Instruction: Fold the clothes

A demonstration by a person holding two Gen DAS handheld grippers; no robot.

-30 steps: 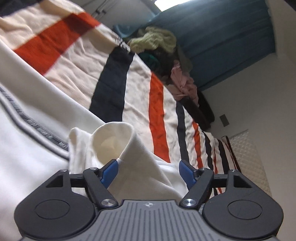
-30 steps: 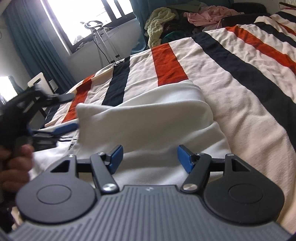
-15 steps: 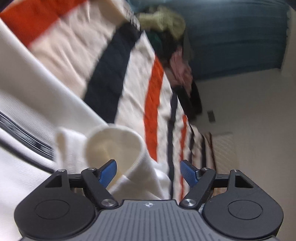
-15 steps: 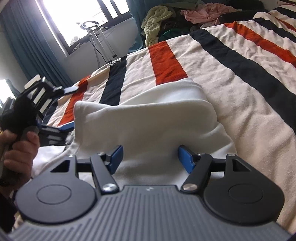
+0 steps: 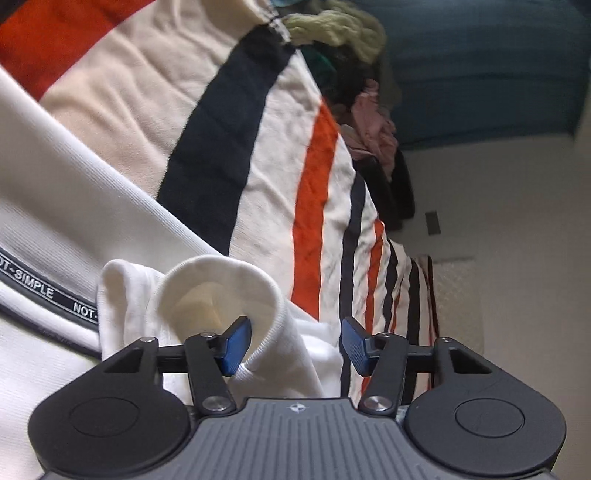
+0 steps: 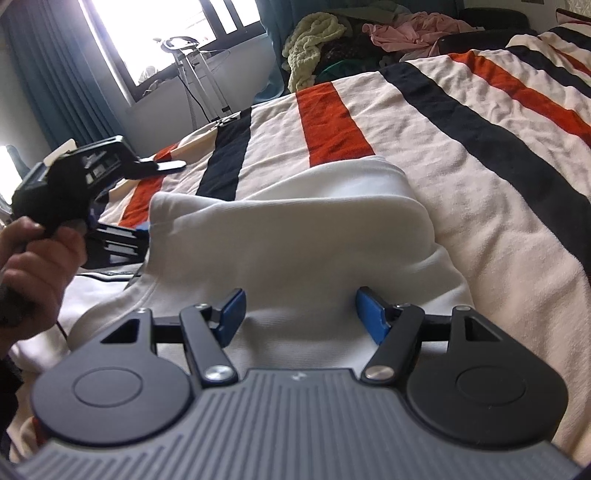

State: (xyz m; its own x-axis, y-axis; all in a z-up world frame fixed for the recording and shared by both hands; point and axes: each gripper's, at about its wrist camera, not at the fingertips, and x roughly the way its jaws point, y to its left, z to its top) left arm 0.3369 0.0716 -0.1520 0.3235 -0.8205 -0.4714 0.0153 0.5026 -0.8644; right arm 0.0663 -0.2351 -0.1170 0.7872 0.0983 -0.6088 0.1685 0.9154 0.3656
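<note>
A white sweatshirt (image 5: pixel 74 206) with a dark lettered band (image 5: pixel 48 291) lies on the striped bedspread (image 5: pixel 236 122). Its ribbed cuff (image 5: pixel 221 273) curls up just in front of my left gripper (image 5: pixel 295 345). The jaws are closing, with the cuff's edge between the blue pads (image 5: pixel 236 343); the right pad stands clear of the cloth. In the right wrist view the sweatshirt's folded bulk (image 6: pixel 295 236) lies before my right gripper (image 6: pixel 301 317), which is open just above the cloth and holds nothing. A hand (image 6: pixel 33 266) holds the left gripper's handle at the left of that view.
A heap of loose clothes (image 6: pixel 369 40) lies at the bed's far end, below blue curtains (image 5: pixel 480 66). A metal stand (image 6: pixel 199 70) is by the bright window (image 6: pixel 155 33). A pale wall (image 5: pixel 517 221) runs along the bed's far side.
My left gripper has come closer to the cuff and rolled a little, and its pads have drawn nearer each other. The right gripper has kept still.
</note>
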